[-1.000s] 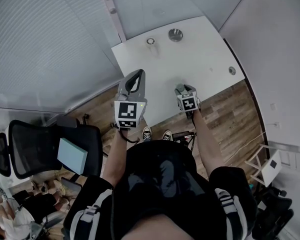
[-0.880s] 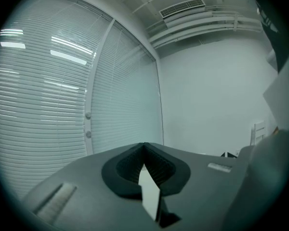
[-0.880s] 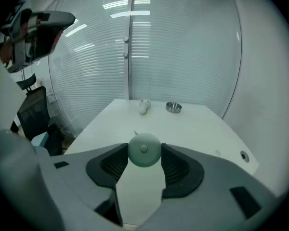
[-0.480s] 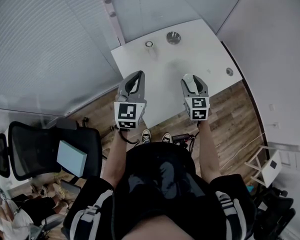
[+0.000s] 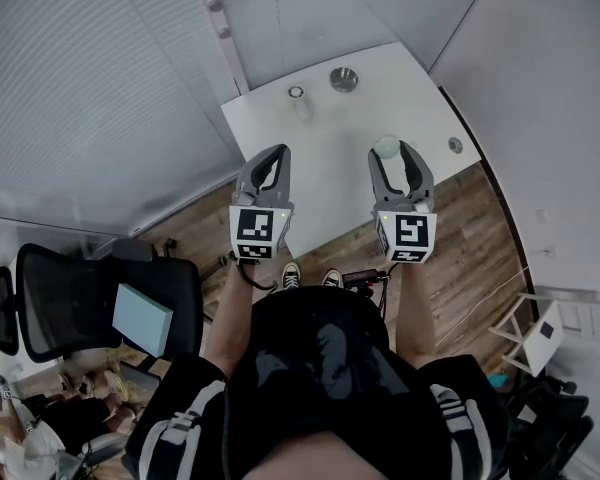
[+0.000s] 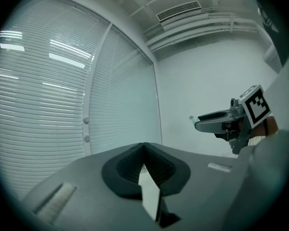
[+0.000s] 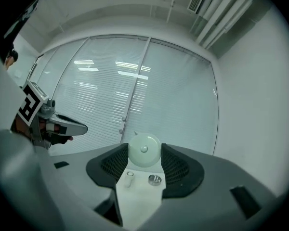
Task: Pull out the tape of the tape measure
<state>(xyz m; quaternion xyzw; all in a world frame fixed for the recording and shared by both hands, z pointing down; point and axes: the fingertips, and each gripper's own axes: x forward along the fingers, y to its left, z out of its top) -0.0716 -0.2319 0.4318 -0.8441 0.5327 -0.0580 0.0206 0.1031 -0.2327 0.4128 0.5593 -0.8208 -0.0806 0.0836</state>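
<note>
so in the head view the right gripper (image 5: pixel 393 152) is clamping the tape measure (image 5: pixel 386 147) above the surface (image 5: pixel 325 173), the left gripper (image 5: pixel 274 152) is hanging level beside it, jaws together and empty, the left gripper view is putting the tape measure off to its right, and the right gripper view is showing an empty-looking bowl (image 7: pixel 155 179) below

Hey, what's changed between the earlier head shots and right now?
The right gripper swung up from pointing downward to level, carrying the round pale tape measure clamped between its jaws. The left gripper kept its place, shut and empty; the metal bowl sits on the white table as before.
</note>
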